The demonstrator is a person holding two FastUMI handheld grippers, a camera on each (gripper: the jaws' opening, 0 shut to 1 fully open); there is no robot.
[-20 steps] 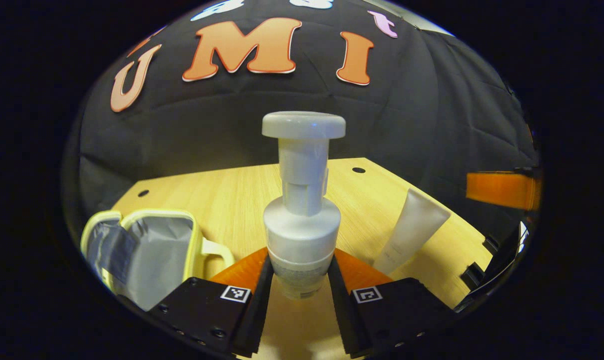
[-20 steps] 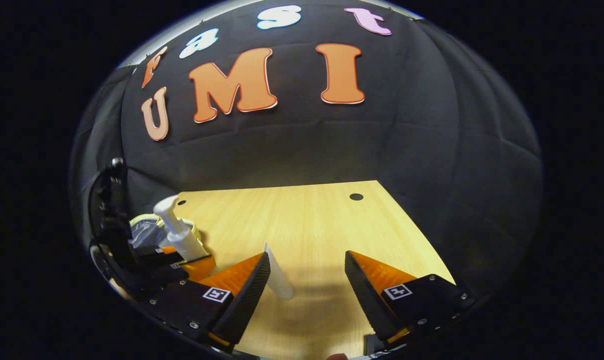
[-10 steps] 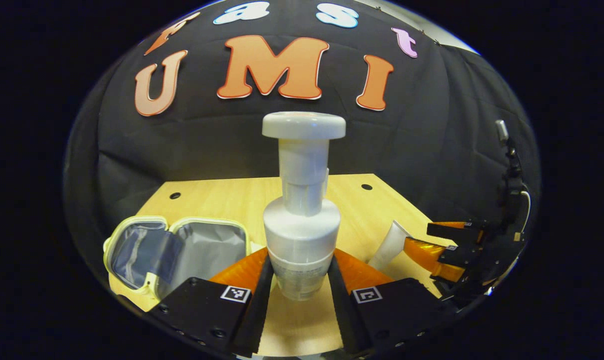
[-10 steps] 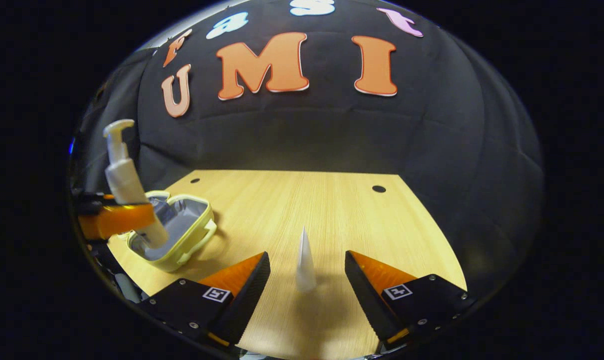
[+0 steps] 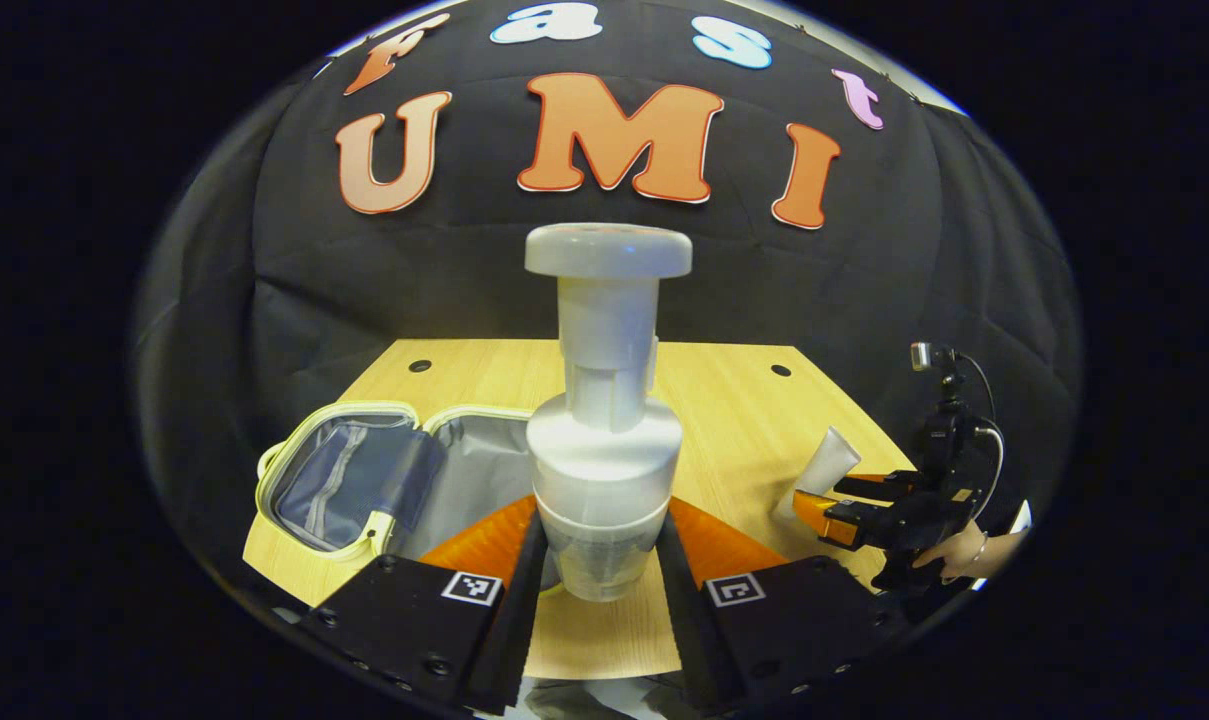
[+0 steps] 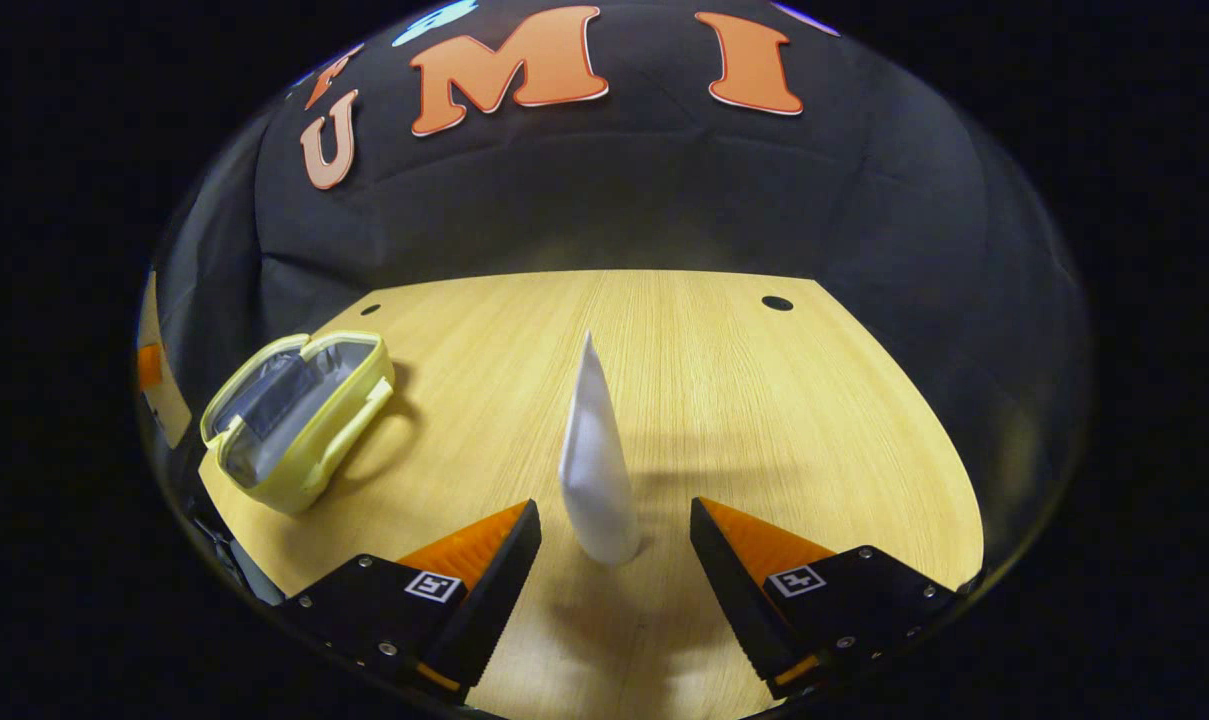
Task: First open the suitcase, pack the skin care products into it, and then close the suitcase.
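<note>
My left gripper (image 5: 599, 520) is shut on a white pump bottle (image 5: 604, 440), held upright by its lower body. Just behind and to the left of it, the small yellow suitcase (image 5: 349, 470) lies open on the wooden table, its grey lining showing. In the right gripper view the same suitcase (image 6: 294, 420) sits at the far left. A white tube (image 6: 594, 470) lies on the table pointing away, its cap end between the fingers of my open right gripper (image 6: 614, 535), touching neither. In the left gripper view that tube (image 5: 829, 460) and the right gripper (image 5: 859, 505) appear at the right.
The wooden table (image 6: 784, 400) has small round holes near its back corners and ends at the black cloth wall. A hand (image 5: 964, 550) holds the right gripper at the table's right edge. Bare table stretches to the right of the tube.
The left gripper has carried the pump bottle leftward, so the open suitcase now sits right behind it. The right gripper has come down and forward around the tube's cap end.
</note>
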